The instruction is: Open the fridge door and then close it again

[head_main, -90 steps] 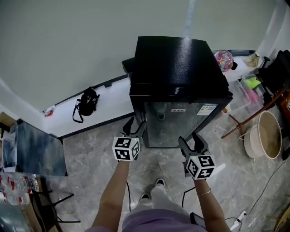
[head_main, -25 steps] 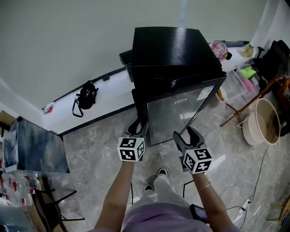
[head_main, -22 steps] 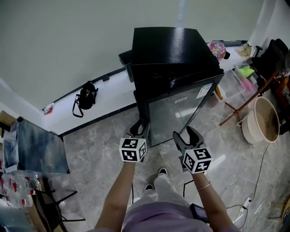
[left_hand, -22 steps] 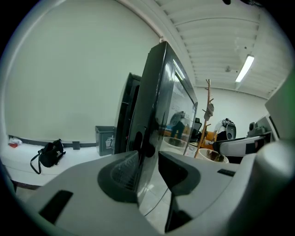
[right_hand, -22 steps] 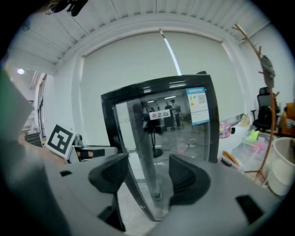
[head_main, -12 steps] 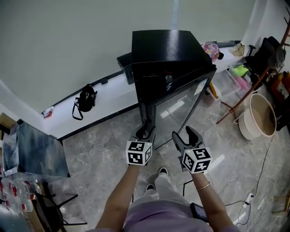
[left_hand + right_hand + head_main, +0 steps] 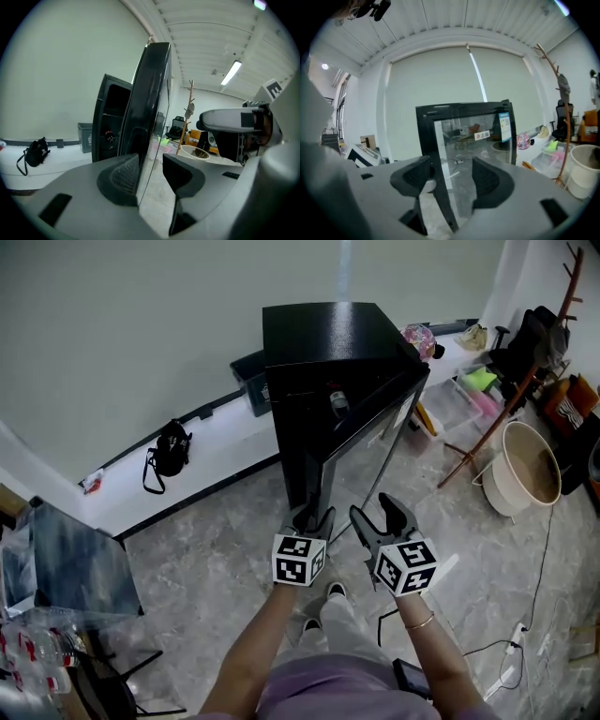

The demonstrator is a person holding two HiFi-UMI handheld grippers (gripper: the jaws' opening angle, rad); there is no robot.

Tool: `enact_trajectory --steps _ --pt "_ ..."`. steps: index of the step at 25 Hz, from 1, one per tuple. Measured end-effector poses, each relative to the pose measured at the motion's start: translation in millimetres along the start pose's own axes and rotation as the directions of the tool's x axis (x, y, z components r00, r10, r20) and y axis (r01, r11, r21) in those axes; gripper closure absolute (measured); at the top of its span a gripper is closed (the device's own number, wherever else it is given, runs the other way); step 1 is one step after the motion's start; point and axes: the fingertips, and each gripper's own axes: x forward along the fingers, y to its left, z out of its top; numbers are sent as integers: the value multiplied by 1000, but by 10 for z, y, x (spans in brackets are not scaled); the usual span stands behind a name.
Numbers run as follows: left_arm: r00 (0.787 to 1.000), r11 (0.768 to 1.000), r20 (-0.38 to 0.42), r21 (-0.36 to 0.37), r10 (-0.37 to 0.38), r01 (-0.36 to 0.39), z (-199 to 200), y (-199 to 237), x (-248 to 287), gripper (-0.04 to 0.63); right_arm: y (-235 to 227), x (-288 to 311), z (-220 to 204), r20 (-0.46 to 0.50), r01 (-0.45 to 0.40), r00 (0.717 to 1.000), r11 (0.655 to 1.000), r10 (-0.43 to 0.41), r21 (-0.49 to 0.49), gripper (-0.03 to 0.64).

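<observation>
The black fridge (image 7: 323,338) stands against the wall with its glass-fronted door (image 7: 370,442) swung partly open. A bottle (image 7: 338,404) shows inside. My left gripper (image 7: 312,517) is at the door's free edge, low down. In the left gripper view the door (image 7: 152,108) edge runs between the left gripper's (image 7: 150,171) jaws. It lies by the left pad, with a gap to the right pad. These jaws have just been opening. My right gripper (image 7: 376,513) stands open just right of it, in front of the glass. The door (image 7: 473,140) shows beyond the right gripper's (image 7: 451,176) empty jaws.
A black bag (image 7: 167,448) lies on the white ledge at the left, and a grey bin (image 7: 249,381) stands beside the fridge. At the right are a cream basin (image 7: 527,465), clear boxes (image 7: 478,390) and a coat stand (image 7: 525,362). Cables (image 7: 506,643) cross the floor.
The door, shut in the earliest frame, has swung further open over the last second. Both grippers have moved right, the left one staying at the door's edge.
</observation>
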Motion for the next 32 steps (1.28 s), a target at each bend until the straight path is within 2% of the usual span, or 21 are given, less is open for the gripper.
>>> enact_trajectory --steps 8,15,19,22,27,32 --pt "997 996 -14 52 -74 75 -101 -340 -63 440 333 -153 398 83 -32 996 998 36 -50 331" --pt "990 983 -43 116 -134 139 -229 -666 -102 426 540 -187 648 116 -40 992 996 50 -84 319" --pt "985 971 -58 168 -160 168 -270 -881 -133 426 536 -239 791 135 -1 991 994 16 -110 314" --pt "983 966 -61 181 -174 183 -302 -1045 -142 422 471 -288 840 134 56 990 991 -39 -123 302" --pt "978 956 -66 210 -197 206 -341 -1243 -138 419 305 -428 814 124 143 984 980 -126 -139 319" --pt "973 949 -89 218 -215 229 -381 -1361 -141 417 198 -503 751 103 188 980 965 -172 -181 331"
